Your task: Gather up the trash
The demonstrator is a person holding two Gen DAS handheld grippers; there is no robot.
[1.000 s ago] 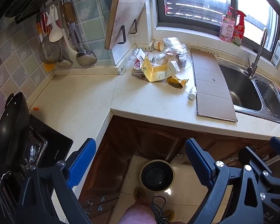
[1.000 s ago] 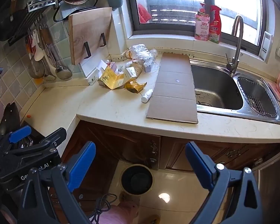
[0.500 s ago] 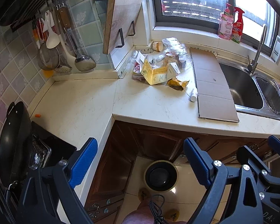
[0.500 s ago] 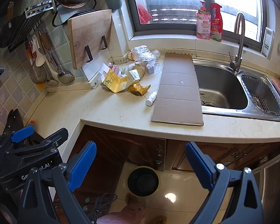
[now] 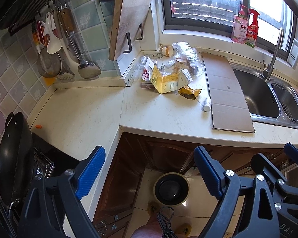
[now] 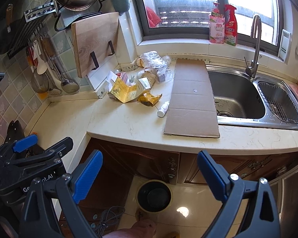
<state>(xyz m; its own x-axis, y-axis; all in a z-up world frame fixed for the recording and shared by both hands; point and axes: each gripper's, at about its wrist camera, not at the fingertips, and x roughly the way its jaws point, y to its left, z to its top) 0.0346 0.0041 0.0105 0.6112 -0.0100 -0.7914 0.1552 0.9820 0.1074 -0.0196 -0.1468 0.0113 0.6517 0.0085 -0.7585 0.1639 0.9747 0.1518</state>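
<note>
Left gripper [image 5: 149,172], jaws spread wide with nothing between them, held above the inner corner of the L-shaped counter [image 5: 164,117] and pointing down toward the floor. Right gripper [image 6: 149,174], likewise spread and empty, just beside the left one; each shows at the edge of the other's view. Below and between both pairs of fingers, a round dark bin [image 5: 171,188] stands on the pale tile floor in front of the brown cabinet doors [image 6: 141,164]; part of the person's foot and a black cable [image 5: 166,224] show at the lower edge. On the counter, well apart from both grippers, the trash lies heaped in the back corner under the window: a yellow carton [image 5: 165,82], a crumpled gold wrapper [image 5: 189,92] just in front of it, clear plastic bags [image 5: 183,48] behind, and small boxes and papers among them. A small white bottle [image 5: 206,104] lies on its side touching the left edge of a flat cardboard sheet [image 5: 226,95], which reaches from the back wall to the counter's front edge beside the steel sink [image 5: 256,95]. A cutting board [image 5: 127,21] leans upright in a rack to the left of the heap; ladles and a strainer hang on the tiled wall; a black wok [image 5: 12,154] stands at far left. Two spray bottles [image 5: 246,26] stand on the windowsill.
</note>
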